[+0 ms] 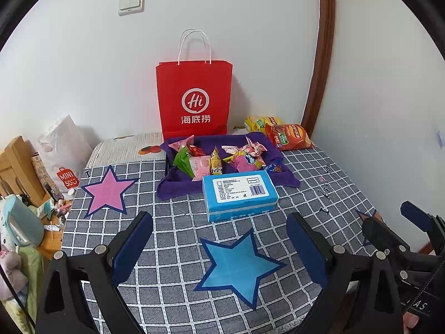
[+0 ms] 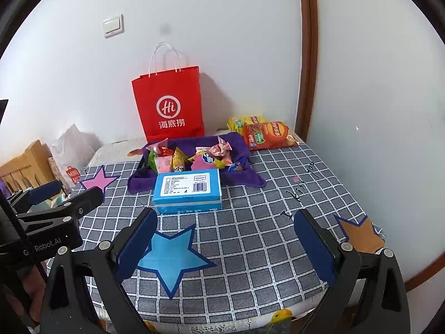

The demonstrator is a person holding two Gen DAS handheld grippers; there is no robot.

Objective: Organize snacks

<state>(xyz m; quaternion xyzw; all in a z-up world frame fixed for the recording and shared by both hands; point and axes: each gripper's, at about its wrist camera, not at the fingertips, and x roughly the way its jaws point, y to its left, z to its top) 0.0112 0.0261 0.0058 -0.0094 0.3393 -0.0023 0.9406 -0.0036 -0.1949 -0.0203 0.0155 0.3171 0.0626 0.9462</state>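
Both the left gripper (image 1: 219, 250) and right gripper (image 2: 225, 246) hover released above the checkered table (image 1: 172, 239). Assorted wrapped snacks (image 1: 217, 158) fill the purple cloth-lined tray (image 1: 172, 183), touching a blue rectangular box (image 1: 240, 194).

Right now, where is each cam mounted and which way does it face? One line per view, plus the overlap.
Left wrist: on the left tool, low over the checked tablecloth, facing the wall; its open fingers frame the view, the right tool at right.
Right wrist: on the right tool, same heading, further right; open fingers, the left tool at left.
Shared: red paper bag, purple tray of snacks, blue box, blue star.
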